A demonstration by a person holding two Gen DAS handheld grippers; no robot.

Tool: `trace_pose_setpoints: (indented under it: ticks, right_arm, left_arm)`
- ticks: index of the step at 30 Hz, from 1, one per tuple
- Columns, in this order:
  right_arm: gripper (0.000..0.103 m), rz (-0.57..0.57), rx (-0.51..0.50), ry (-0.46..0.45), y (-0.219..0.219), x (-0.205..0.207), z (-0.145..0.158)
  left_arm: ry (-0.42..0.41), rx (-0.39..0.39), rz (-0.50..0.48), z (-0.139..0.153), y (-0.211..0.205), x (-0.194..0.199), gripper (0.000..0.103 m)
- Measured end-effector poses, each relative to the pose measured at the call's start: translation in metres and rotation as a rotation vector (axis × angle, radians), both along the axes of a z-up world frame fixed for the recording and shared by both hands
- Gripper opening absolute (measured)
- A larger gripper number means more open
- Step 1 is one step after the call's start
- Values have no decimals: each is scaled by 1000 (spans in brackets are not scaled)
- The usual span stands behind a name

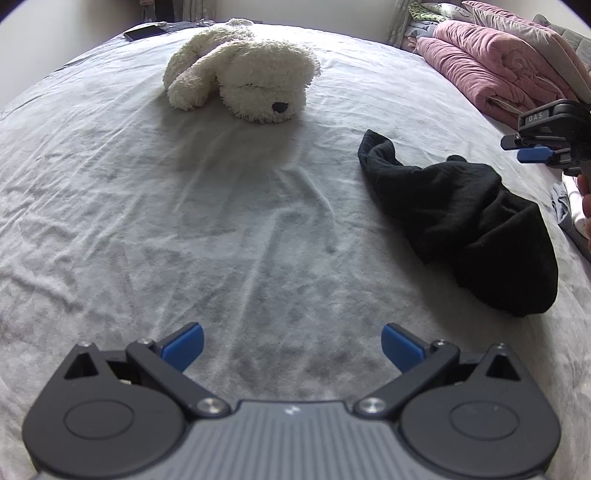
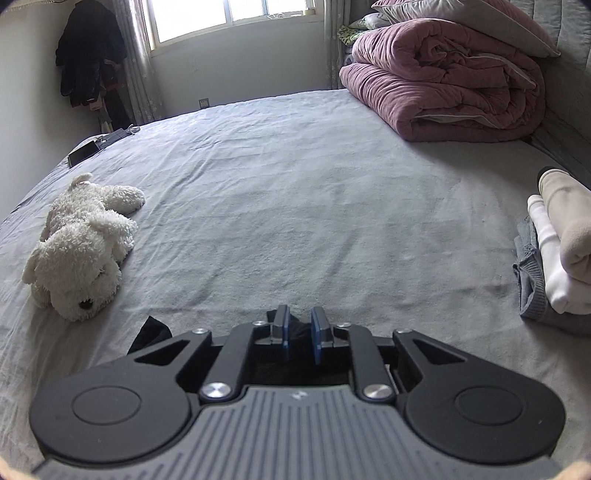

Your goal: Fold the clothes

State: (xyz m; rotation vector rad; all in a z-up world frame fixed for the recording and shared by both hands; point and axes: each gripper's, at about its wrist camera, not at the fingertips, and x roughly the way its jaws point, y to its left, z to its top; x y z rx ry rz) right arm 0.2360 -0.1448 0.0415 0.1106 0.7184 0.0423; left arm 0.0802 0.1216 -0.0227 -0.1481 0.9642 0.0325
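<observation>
A: Listing the items on the bed [image 1: 110,206] from left to right. How many are showing?

B: At the far left corner, one dark flat device [image 2: 83,154] is lying beside a cable. Next, one white plush dog [image 1: 243,77] is lying on the sheet toward the far edge. Right of centre, one black garment [image 1: 469,221] is lying crumpled and unfolded on the sheet, well apart from the dog. At the far right corner, one pink quilt [image 2: 443,85] is sitting folded, with one grey pillow [image 2: 461,18] resting on top. At the right edge, one stack of folded clothes [image 2: 554,258] is sitting; three layers are showing: grey at the bottom, white in the middle, cream on top.

A: Status of the left gripper [image 1: 291,345]?

B: Its two blue pads are standing spread wide over bare sheet near the front edge. Nothing is lying between them.

A: Status of the right gripper [image 2: 300,334]?

B: In the right wrist view its two blue pads are standing parted by a narrow gap, pinching nothing. Black cloth is showing below and behind the fingers, not clamped. In the left wrist view the same tool is hovering above the right edge, clear of the black garment, with part of a hand [image 1: 585,206] showing below it.
</observation>
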Motion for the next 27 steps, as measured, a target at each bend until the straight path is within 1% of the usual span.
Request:
trace_pose_setpoints:
  ticks: [1, 6, 15, 19, 24, 27]
  right_arm:
    - [48, 7, -6, -7, -1, -4, 2]
    - [49, 52, -54, -26, -4, -30, 7]
    - [49, 83, -48, 36, -24, -80, -15]
    - [49, 105, -24, 70, -31, -105, -26]
    - [49, 177, -3, 91, -19, -133, -36]
    - [49, 224, -2, 96, -4, -142, -42]
  left_arm:
    - [1, 0, -2, 0, -1, 0, 103]
    - [-2, -3, -14, 2, -3, -2, 103]
    - [-5, -9, -24, 4, -8, -4, 103]
    - [-4, -14, -29, 4, -9, -5, 103]
    - [0, -27, -25, 4, -9, -5, 103]
    - [5, -31, -28, 3, -9, -4, 103]
